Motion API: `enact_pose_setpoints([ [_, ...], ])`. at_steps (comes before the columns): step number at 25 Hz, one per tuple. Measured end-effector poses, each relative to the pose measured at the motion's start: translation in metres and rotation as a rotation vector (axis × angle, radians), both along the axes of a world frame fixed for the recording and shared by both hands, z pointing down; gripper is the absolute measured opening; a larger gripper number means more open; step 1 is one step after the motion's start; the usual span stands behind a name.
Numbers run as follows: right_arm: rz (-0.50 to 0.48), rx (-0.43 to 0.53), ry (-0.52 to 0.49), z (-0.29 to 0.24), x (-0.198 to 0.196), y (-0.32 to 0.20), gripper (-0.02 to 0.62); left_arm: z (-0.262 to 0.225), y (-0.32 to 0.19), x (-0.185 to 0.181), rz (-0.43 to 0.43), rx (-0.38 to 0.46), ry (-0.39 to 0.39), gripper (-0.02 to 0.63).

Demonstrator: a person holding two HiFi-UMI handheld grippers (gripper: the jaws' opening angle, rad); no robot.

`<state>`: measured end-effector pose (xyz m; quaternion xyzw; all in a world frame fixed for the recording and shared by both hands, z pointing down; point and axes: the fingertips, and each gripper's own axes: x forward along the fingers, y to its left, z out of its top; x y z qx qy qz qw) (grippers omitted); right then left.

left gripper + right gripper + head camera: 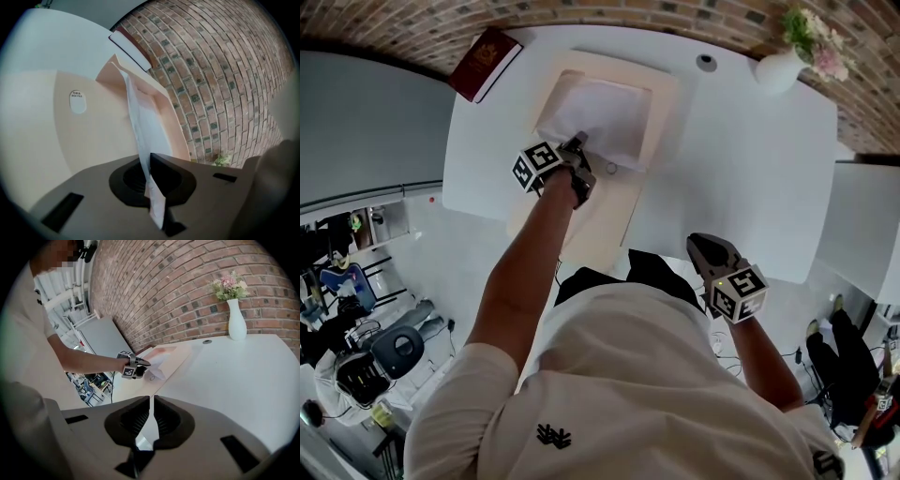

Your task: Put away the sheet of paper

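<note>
My left gripper (578, 143) is clamped on the near edge of the sheet (602, 114). The paper runs forward from between my jaws and lies in the tray of the open file (667, 89) on the table (750, 169). In the left gripper view the sheet stands almost edge-on. My right gripper (703, 246) hovers over the table's near edge, well apart from the sheet, jaws together on nothing.

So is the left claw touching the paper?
Touching. The left gripper view shows the left claw shut on the sheet of paper. The paper's edge is pinched between the jaws and sticks out behind them.
</note>
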<state>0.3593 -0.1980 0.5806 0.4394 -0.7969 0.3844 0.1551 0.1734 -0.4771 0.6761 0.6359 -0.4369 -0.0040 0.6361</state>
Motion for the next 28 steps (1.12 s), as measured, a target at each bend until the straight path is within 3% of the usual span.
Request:
enact_pose_setpoints([
  [6, 0.007, -0.01, -0.006, 0.002, 0.01, -0.006, 0.052, 0.002, -0.012, 0.008, 0.014, 0.0, -0.04, 0.025],
  [17, 0.006, -0.012, -0.022, 0.007, 0.016, -0.017, 0.052, 0.007, -0.021, 0.008, 0.11, 0.025, -0.231, 0.035],
  [19, 0.004, -0.011, -0.026, 0.009, 0.015, -0.019, 0.052, 0.008, -0.02, 0.007, 0.137, 0.029, -0.273, 0.146],
  [28, -0.014, -0.011, -0.04, 0.009, 0.002, -0.015, 0.052, 0.003, -0.012, 0.001, 0.227, 0.039, -0.405, 0.242],
])
